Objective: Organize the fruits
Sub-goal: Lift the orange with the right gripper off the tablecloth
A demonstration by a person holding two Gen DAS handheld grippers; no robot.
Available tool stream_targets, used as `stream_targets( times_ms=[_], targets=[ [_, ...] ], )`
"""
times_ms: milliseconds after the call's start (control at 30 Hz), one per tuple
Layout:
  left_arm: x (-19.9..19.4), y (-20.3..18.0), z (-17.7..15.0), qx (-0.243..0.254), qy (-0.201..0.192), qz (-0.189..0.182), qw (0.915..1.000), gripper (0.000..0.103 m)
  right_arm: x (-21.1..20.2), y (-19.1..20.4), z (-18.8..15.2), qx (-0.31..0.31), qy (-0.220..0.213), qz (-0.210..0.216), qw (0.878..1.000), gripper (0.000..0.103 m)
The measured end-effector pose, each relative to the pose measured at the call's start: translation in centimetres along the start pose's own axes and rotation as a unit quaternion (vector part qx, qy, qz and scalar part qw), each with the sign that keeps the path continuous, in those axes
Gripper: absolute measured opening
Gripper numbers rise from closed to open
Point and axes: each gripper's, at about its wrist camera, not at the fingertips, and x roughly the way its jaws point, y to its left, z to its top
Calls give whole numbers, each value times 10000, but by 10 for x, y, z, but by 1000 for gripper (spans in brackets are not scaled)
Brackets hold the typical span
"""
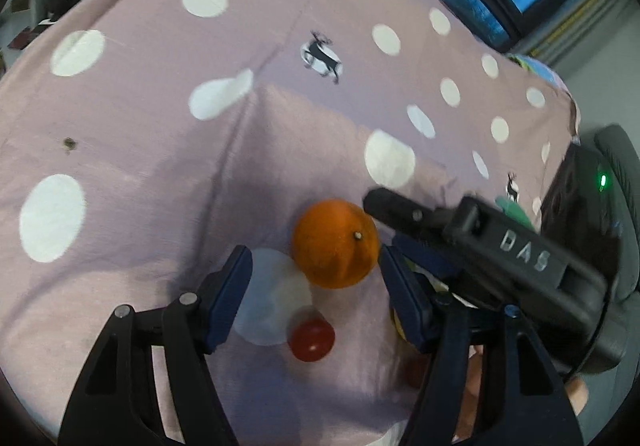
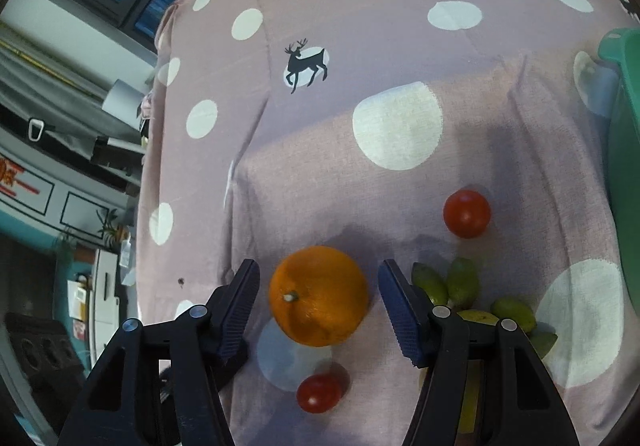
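right wrist view: our right gripper [image 2: 319, 304] straddles the orange [image 2: 319, 296], jaws apart, not touching.
left gripper [image 1: 316, 294] also stands apart near the orange; a cherry tomato [image 2: 319, 393] lies just beside it.

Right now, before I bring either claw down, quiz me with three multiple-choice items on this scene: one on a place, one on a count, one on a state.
1. In the right wrist view, where does the orange lie?
A. In line with the gap between the right claw's fingers
B. Inside the green basket
C. On the deer print

2. How many red tomatoes show in the right wrist view?
A. One
B. Two
C. Four

3. How does the right claw stand?
A. Shut on the orange
B. Shut on a tomato
C. Open, pads clear of the orange

Answers:
1 A: the orange sits on the cloth, framed by both pads.
2 B: one farther out, one nearer the camera.
3 C: cloth shows between each pad and the orange.
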Motion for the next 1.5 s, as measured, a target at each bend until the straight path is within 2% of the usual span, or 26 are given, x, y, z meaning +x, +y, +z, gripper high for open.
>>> stream_targets(
  times_ms=[133,233,267,467,633,833,1067,1500],
  targets=[
    [14,-6,-3,153,228,-106,9996,58,6,-2,4,80,205,234,9995,58],
    [25,-9,-5,214,403,-161,9988,57,12,-1,6,19,311,112,9995,58],
    [28,-10,-6,225,447,-161,9986,54,14,0,6,-3,337,79,9994,58],
    [38,-10,-7,271,560,-52,9981,53,22,0,9,-134,504,1,9986,58],
    [41,-8,-5,256,532,-31,9982,51,27,3,7,-304,548,-109,9980,58],
    [41,-7,-5,300,464,-76,9984,51,27,-1,8,-330,530,31,9980,57],
    [40,-10,-3,276,365,-60,9989,51,25,2,5,-418,458,7,9981,56],
    [16,-25,-3,526,-107,-135,9985,51,-6,13,-2,-519,-58,100,9986,56]
  ],
)
